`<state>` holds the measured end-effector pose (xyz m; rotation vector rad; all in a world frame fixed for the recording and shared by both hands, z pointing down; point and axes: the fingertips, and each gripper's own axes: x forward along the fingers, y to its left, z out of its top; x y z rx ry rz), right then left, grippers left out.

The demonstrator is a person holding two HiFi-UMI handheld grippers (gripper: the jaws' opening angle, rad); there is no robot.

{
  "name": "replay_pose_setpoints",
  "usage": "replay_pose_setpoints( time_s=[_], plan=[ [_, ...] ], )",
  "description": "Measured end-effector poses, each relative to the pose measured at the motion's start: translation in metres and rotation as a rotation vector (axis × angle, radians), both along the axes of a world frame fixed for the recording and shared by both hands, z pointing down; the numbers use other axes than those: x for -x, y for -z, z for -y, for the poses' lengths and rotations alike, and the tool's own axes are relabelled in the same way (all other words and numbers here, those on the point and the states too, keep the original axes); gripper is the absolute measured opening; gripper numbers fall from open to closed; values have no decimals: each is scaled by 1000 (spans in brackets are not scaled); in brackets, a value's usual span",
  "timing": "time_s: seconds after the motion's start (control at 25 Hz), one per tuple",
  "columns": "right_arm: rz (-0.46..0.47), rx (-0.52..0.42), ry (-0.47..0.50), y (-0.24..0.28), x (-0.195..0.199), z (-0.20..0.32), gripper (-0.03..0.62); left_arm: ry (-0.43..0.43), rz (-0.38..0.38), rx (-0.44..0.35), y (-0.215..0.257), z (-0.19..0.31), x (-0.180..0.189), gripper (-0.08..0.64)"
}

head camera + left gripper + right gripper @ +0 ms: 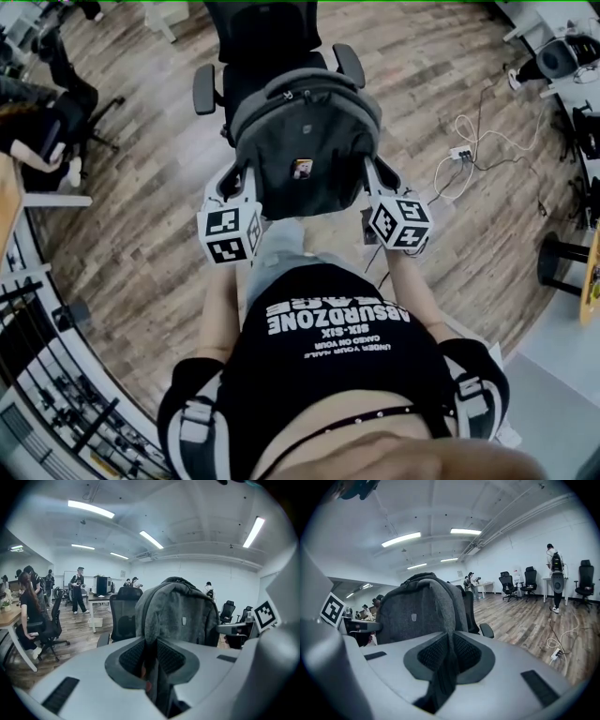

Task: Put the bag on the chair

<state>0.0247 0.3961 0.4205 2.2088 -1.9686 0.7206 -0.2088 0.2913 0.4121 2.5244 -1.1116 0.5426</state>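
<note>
The grey bag (305,141) is upright over the seat of the chair (262,28), carried from both sides. The left hand-held gripper (151,660) pinches fabric at its left edge; the right hand-held gripper (449,660) pinches the right edge. Judged soft, sagging and moderately heavy; paired edge grips suit it.

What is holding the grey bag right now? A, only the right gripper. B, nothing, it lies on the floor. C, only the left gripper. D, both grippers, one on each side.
D: the left gripper and the right gripper each have fabric pinched between their jaws, one on either side of the bag.
</note>
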Motion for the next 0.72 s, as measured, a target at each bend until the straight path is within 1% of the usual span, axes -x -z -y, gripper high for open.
replay_pose_setpoints(
  time_s=[0.24, 0.48, 0.56, 0.72],
  plan=[
    [-10, 3, -8, 0, -3, 61, 55, -12, -15, -23, 2, 64, -5, 75],
    [-24, -14, -10, 2, 4, 115, 55, -7, -21, -50, 5, 119, 3, 75],
    [-46, -7, -3, 3, 8, 125, 55, -4, -19, -48, 5, 129, 7, 75],
    [-72, -1, 10, 8, 12, 139, 55, -5, -43, -48, 6, 143, 10, 75]
  ],
)
